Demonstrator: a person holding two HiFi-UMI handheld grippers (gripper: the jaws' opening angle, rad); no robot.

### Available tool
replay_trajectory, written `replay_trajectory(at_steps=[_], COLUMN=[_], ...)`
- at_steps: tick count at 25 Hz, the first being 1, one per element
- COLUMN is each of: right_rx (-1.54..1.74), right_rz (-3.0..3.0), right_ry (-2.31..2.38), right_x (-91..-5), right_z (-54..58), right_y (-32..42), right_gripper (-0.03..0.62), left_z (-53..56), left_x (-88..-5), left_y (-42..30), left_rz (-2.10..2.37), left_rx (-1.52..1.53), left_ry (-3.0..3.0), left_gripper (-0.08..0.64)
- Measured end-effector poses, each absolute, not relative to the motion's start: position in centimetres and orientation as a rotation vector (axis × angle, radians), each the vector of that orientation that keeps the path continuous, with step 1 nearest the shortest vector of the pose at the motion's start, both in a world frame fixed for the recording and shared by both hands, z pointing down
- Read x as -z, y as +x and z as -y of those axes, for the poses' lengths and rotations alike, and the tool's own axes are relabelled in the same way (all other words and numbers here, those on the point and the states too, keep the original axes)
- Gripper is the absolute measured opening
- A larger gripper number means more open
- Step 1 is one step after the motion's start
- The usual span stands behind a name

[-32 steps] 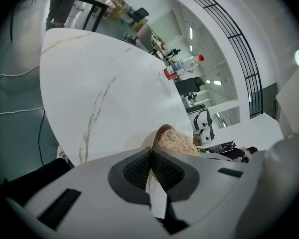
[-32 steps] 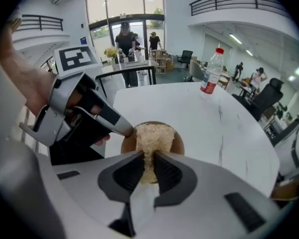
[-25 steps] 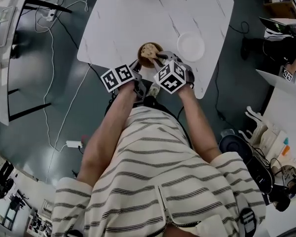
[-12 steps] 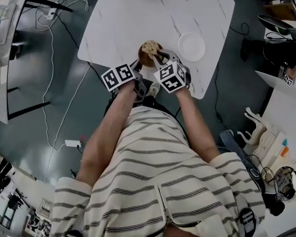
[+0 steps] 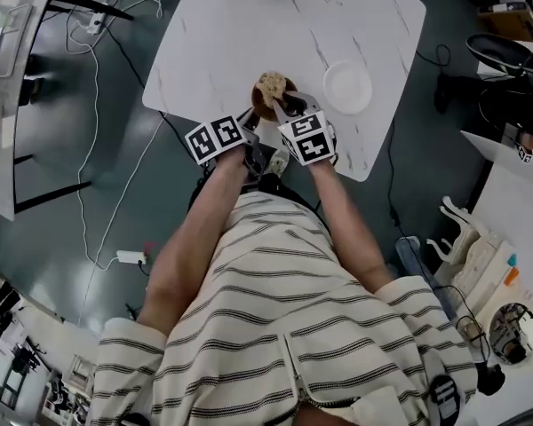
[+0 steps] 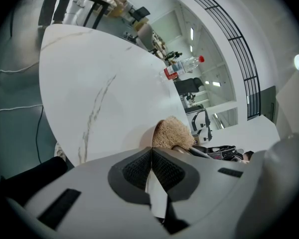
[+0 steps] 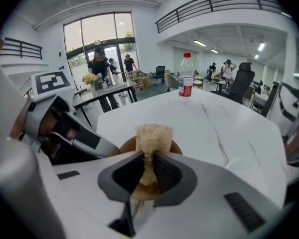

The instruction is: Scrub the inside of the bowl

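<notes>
- Two claws met at one bowl (image 5: 261, 106), near the front edge of the desk (image 5: 222, 43).
- Left claw (image 6: 152, 156) was clamped on the bowl's left rim, bracing it.
- Bowl lay directly ahead of and below the right claw, its mouth apparently upward.
- Right claw (image 7: 148, 166) pinched a tan scrubber (image 7: 152, 136) by its lower end. Its long axis ran along the jaws, pointing away from the person over the hollow.
- Plate (image 5: 346, 87) stood apart, to the right.
- Judgement: the right claw must press down.
</notes>
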State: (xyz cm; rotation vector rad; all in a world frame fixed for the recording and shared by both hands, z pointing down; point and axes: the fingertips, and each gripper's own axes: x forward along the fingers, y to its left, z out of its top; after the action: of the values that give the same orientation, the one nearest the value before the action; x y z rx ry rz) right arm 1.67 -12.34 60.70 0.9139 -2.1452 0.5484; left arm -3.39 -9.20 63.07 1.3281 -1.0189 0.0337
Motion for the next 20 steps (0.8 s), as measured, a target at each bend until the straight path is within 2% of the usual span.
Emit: replay_trajectory(at_steps=[11, 20], right_rx=[-0.862, -0.911], right_rz=[2.205, 2.218], right_ry=[0.892, 0.916], right_x=[-60.5, -59.5], right_z=[12.0, 11.8], right_y=[1.2, 2.2], right_gripper=[0.064, 0.064], left_z=[9.4, 9.2], left_x=[-63.0, -63.0], left_y=[-3.6, -3.5], left_rz=[1.024, 1.03], left_rx=[-0.024, -0.038], left_ry=[1.313, 1.311], left_gripper=[0.008, 0.009])
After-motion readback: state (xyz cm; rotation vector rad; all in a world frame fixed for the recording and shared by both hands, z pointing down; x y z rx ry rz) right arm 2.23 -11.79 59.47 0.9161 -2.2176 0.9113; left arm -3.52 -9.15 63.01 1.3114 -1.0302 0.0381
